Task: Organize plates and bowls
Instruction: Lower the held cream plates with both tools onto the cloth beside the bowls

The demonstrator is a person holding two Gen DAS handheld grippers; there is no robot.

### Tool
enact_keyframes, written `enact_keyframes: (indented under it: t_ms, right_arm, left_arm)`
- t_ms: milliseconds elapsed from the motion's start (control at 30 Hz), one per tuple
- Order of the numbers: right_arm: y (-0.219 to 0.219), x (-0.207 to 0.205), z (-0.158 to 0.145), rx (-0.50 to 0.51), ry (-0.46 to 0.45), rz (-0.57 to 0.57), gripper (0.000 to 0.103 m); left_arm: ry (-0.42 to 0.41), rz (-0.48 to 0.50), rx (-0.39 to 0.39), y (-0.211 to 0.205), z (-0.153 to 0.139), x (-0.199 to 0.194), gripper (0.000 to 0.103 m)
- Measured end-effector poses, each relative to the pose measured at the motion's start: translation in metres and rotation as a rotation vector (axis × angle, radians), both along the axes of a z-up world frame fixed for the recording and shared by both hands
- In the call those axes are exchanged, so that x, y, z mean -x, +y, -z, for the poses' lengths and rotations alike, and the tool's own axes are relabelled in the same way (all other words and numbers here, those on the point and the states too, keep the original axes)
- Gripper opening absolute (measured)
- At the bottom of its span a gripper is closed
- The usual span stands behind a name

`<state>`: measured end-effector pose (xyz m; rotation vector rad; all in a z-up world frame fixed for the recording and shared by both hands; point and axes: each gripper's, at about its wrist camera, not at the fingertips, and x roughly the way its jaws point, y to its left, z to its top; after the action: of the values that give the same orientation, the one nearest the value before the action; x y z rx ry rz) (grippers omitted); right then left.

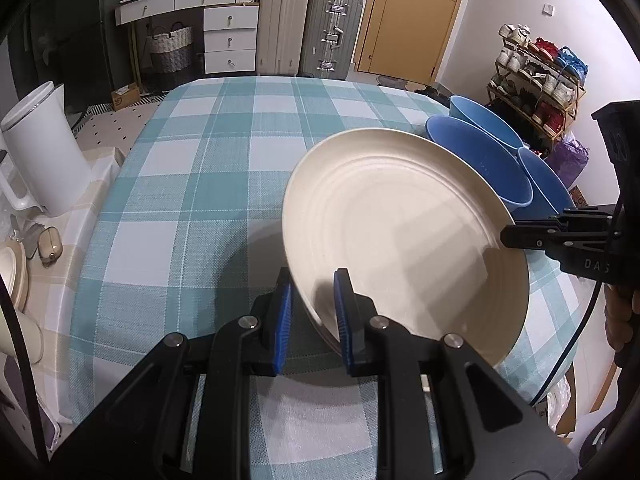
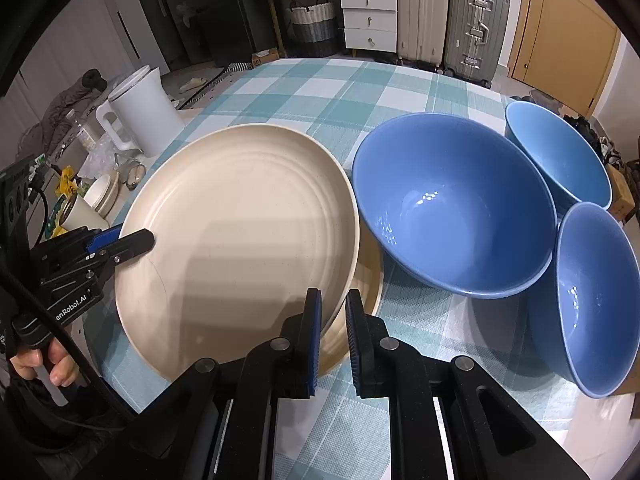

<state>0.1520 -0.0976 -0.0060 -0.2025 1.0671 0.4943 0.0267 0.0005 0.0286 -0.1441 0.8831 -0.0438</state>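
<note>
left wrist view: cream plate (image 1: 400, 232) tilted over the checked tablecloth (image 1: 180, 184), a second plate (image 2: 360, 312) under it. left gripper (image 1: 314, 312) jaws clamped on its near rim; right gripper (image 2: 333, 340) jaws pinch the opposite rim. three blue bowls (image 2: 452, 216) just beside. white kettle (image 1: 44, 148) far left.

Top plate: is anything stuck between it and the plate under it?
Nothing visible is. The top plate tilts right over the lower plate, its rim between the left gripper's fingers. The blue bowls stand off to the side, not in between.
</note>
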Motion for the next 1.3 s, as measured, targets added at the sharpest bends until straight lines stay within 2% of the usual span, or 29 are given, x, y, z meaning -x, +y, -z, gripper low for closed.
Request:
enact_keyframes:
  t_ms: [1300]
  right_arm:
    - [-0.002,-0.009,0.029,0.020,0.044,0.034,0.013]
  left_arm:
    - [0.045,0.022,-0.047,-0.006,0.043,-0.023,0.017]
